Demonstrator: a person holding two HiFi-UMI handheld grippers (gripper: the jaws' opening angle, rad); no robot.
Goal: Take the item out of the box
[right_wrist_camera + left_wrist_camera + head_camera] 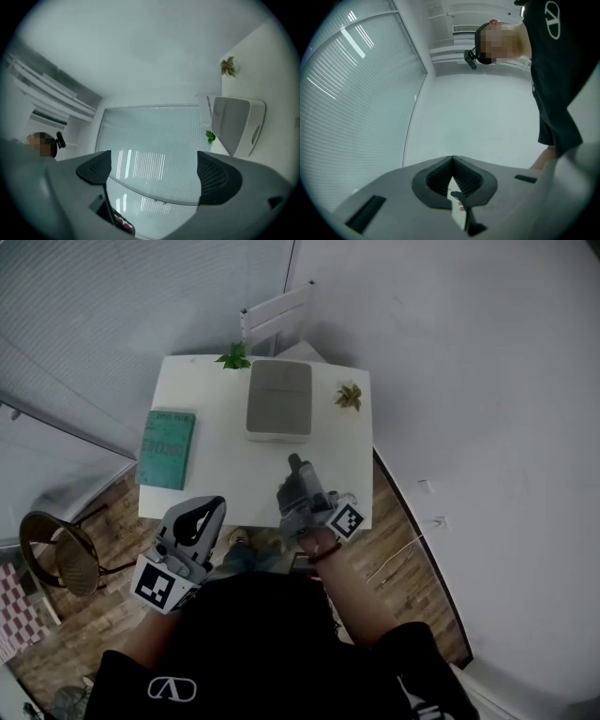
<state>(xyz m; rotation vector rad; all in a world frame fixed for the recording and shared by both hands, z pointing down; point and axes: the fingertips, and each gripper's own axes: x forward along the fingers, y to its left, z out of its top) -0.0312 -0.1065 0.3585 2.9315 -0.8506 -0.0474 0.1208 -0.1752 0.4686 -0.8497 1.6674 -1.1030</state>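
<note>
A white box with a closed grey lid stands at the far middle of the white table; the right gripper view shows the box on its side at the right. My right gripper hovers over the table's near edge, short of the box and pointing towards it. Its jaws are open wide with nothing between them. My left gripper is held off the table's near left corner, and its fingertips meet in the left gripper view, shut on nothing. The box's contents are hidden.
A teal book lies at the table's left edge. Two small plants flank the box. A white chair stands behind the table and a rattan chair at the left. Walls and window blinds close in the room.
</note>
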